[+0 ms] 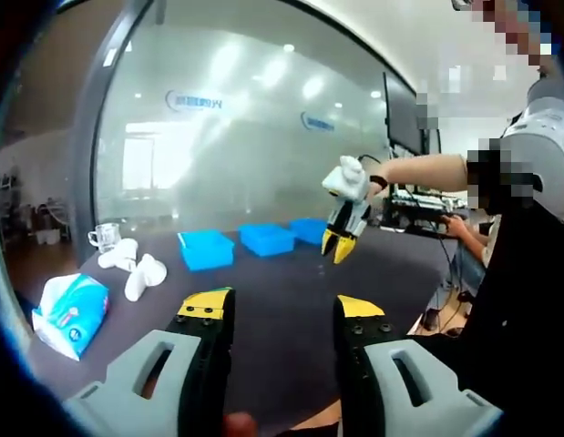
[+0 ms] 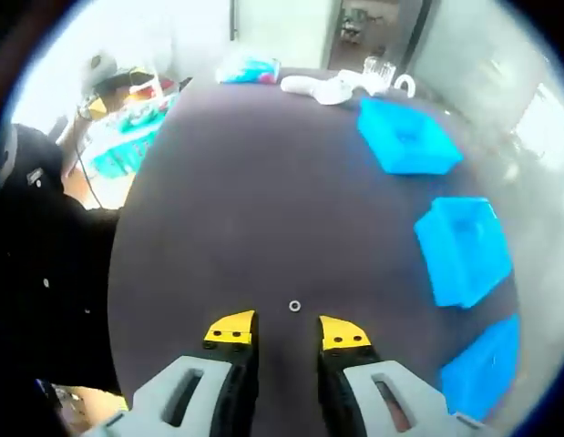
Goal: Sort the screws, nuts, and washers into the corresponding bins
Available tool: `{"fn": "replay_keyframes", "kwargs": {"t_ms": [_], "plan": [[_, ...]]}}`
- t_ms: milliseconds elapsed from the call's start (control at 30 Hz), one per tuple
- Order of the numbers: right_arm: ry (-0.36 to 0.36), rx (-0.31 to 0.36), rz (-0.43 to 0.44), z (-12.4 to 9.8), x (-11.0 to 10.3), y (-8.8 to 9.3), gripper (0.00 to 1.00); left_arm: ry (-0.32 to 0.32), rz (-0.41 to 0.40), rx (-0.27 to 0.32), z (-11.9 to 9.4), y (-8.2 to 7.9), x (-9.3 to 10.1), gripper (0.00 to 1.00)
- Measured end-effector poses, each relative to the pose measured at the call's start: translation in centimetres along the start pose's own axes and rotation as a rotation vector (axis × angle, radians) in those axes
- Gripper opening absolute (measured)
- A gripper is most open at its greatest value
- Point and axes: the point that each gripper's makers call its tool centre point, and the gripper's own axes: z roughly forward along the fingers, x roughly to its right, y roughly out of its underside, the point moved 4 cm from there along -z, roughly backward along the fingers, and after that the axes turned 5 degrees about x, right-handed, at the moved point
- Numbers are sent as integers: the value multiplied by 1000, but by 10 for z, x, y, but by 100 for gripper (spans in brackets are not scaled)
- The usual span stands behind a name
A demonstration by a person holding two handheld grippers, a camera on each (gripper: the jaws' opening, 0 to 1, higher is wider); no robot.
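Observation:
A small ring-shaped part, a washer or nut, lies on the dark table just ahead of my right gripper. That gripper is open, with its yellow-tipped jaws on either side of the part and a little short of it. Three blue bins stand in a row along the table's far side. In the left gripper view the same bins sit beyond my open, empty left gripper. The right gripper hangs over the table there, pointing down.
A blue tissue pack, white handle-like objects and a glass mug sit at the table's left end. A person's arm reaches in from the right. Desks with monitors stand behind, and a glass wall beyond.

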Motion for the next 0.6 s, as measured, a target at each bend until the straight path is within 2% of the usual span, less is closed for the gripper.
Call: {"fn": "replay_keyframes", "kwargs": {"t_ms": [200, 600], "plan": [[-15, -62, -34, 7, 1, 0, 21, -5, 0, 2, -1, 0, 0, 43], [-41, -117, -91, 23, -3, -5, 20, -5, -1, -2, -1, 0, 2, 43]]}}
